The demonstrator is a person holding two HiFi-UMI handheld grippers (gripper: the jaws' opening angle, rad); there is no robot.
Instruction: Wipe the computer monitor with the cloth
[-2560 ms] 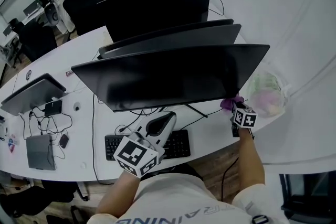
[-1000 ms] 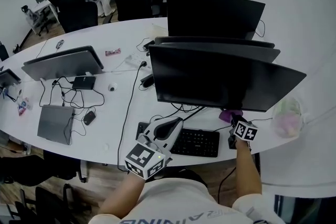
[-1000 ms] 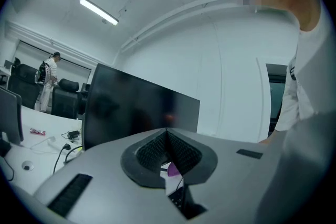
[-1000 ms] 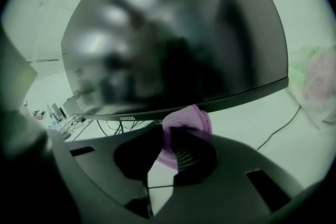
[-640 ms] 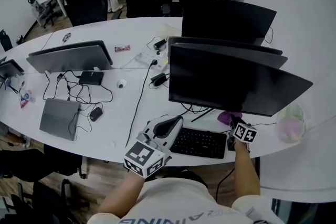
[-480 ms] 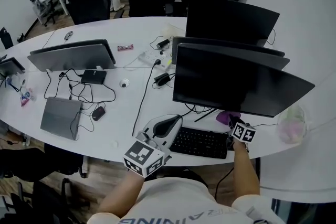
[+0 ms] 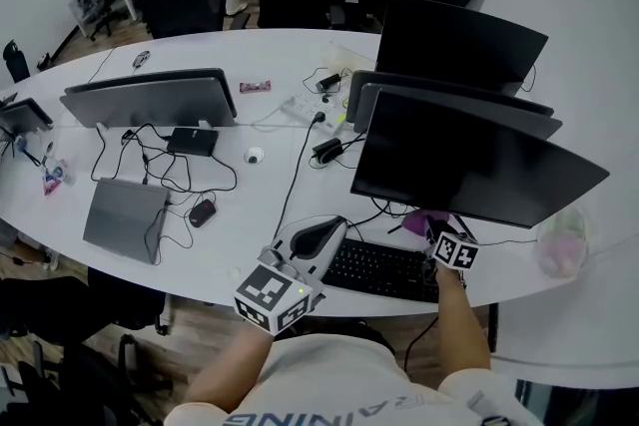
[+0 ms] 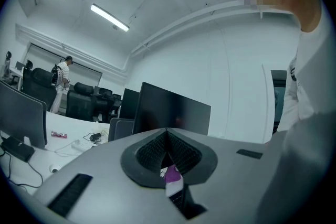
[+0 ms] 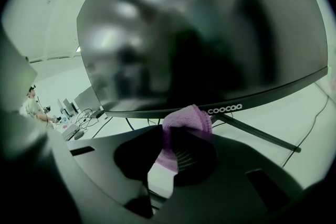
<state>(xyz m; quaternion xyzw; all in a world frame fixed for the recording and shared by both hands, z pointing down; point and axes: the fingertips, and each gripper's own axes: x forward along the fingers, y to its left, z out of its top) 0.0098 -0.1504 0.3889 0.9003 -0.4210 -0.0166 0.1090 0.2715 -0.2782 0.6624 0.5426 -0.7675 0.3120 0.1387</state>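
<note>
Right gripper [image 7: 436,230] clenched on the purple cloth [image 9: 185,119], at the lower centre-right of the head view, just under the bottom edge of the monitor [image 7: 469,165]. Left gripper [image 7: 312,238] closed on nothing, beside the left end of the keyboard [image 7: 384,269]. Likely risks: a stroke begun this low may rub only the bezel, and a hard push could rock the monitor on its thin stand [image 9: 257,134]. Against 2.6 s earlier, the cloth lies nearer the edge's left end, and the monitor appears further right in frame.

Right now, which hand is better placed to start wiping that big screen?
Right. The right tongs grip the purple cloth just below the bottom edge of the monitor; the left tongs are shut, empty, near the keyboard.
</note>
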